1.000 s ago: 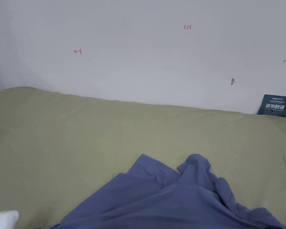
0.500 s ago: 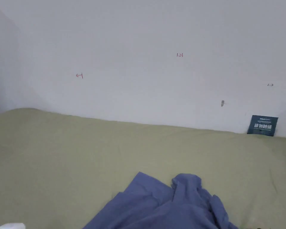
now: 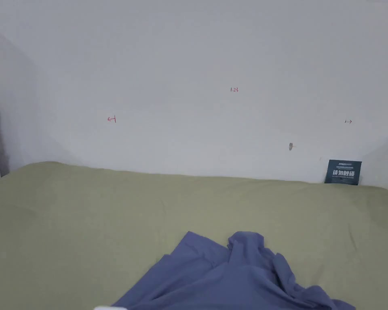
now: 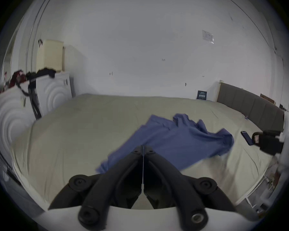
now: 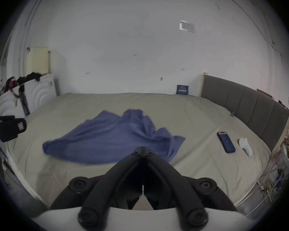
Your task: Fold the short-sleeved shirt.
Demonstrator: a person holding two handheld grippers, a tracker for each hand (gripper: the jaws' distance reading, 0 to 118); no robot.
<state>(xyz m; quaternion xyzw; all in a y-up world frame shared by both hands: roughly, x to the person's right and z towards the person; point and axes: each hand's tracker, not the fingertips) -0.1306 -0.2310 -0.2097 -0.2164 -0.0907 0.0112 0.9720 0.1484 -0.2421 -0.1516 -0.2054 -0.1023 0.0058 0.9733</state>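
Shirt (image 3: 229, 278) rumpled mid-bed (image 3: 76, 210) (wide bare sheet around)

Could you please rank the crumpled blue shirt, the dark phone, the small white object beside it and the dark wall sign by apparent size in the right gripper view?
1. Crumpled blue shirt, by far the largest.
2. Dark phone.
3. Small white object and dark wall sign: they look alike; the sign is much farther away, so I won't rank them.

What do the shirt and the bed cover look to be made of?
Shirt: soft, thin blue fabric, matte, likely cotton knit; it lies in limp folds and ridges. Bed cover: olive-green woven cloth, matte, stretched smooth with faint creases. The exact fibre of either cannot be told.
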